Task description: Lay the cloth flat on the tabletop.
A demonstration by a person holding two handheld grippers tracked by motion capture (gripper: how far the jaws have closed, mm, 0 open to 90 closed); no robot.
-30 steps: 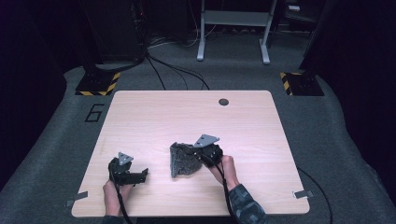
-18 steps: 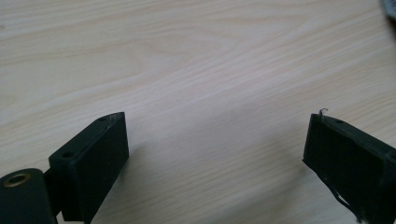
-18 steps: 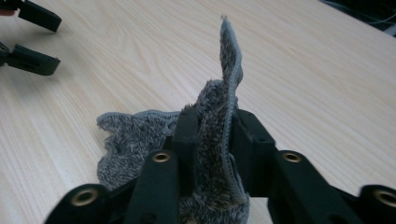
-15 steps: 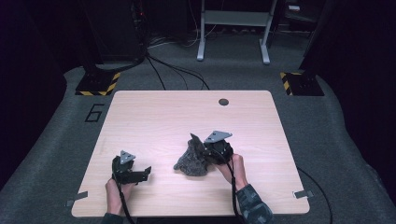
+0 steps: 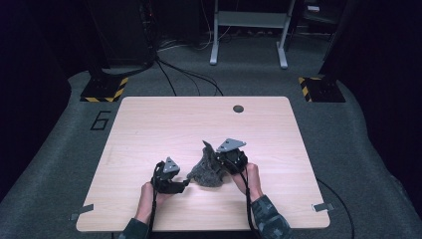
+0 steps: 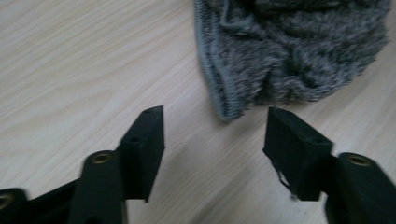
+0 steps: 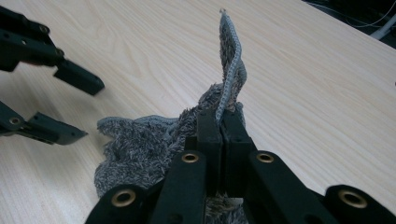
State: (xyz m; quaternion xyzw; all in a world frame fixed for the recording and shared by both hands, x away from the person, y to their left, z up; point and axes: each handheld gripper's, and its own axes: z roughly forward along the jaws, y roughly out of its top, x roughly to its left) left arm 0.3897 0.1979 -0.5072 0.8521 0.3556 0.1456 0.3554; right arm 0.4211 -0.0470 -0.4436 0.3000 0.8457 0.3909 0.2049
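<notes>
Moved right across the near part of the desk (image 5: pixel 149 124) since the earlier frame: left claw (image 5: pixel 185 185), now just beside the near-left edge of the grey fuzzy cloth (image 5: pixel 206 169). Jaws have just been closing, yet stand apart, released, nothing pressed between them; seen from the left claw view, the cloth's stitched corner (image 6: pixel 224 100) lies just beyond the tips, between the two jaws' lines but not gripped. Lying crumpled at the middle of the desk's near half, one hemmed edge pulled upward. Clenched on that raised hem: right claw (image 7: pixel 220 122), jaws tight together with the cloth strip rising from between them.

Done so far, judging by this: one edge secured and lifted. Left to do: second corner taken by the left claw, then probably spreading or folding the cloth flat.
</notes>
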